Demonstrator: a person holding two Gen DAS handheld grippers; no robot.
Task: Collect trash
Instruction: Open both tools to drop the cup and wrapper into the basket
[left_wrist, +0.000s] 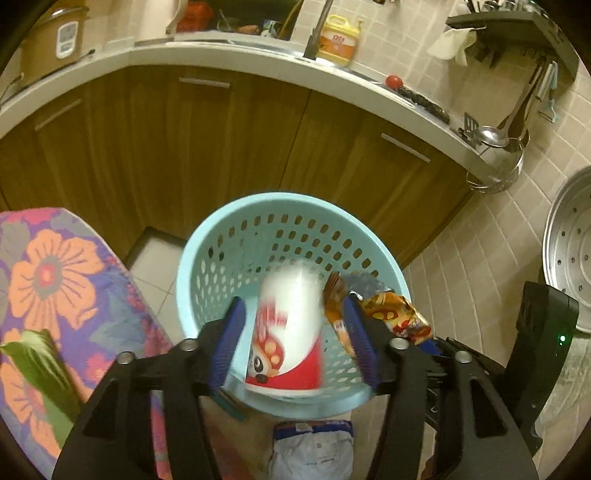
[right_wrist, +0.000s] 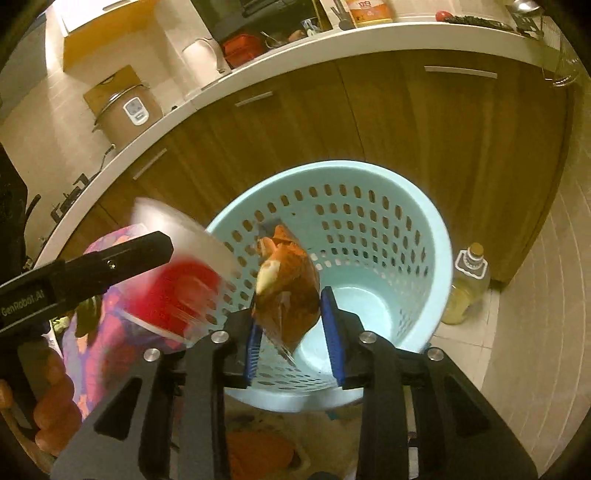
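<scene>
Left wrist: cup (left_wrist: 286, 325) loose btwn open jaws, over basket (left_wrist: 229, 221).

1. Left gripper (left_wrist: 295, 343): two black, angular finger arms with triangular cut-outs, seen from the left wrist camera.
2. Each finger ends in a blue ribbed pad (left_wrist: 229, 343).
3. Round silver screw heads (left_wrist: 189, 345) sit at the pivot points, two on each side.
4. Right gripper (right_wrist: 291, 336): same construction, with black skeletal arms, blue ribbed pads (right_wrist: 333, 336) and silver screw heads (right_wrist: 220, 336).
5. In the left wrist view, the right unit's black housing (left_wrist: 543, 332) carries a small lit green indicator (left_wrist: 562, 338).
6. In the right wrist view, the left unit's black finger bears white lettering "GenRobot.AI" (right_wrist: 22, 305) and a small screw.
</scene>
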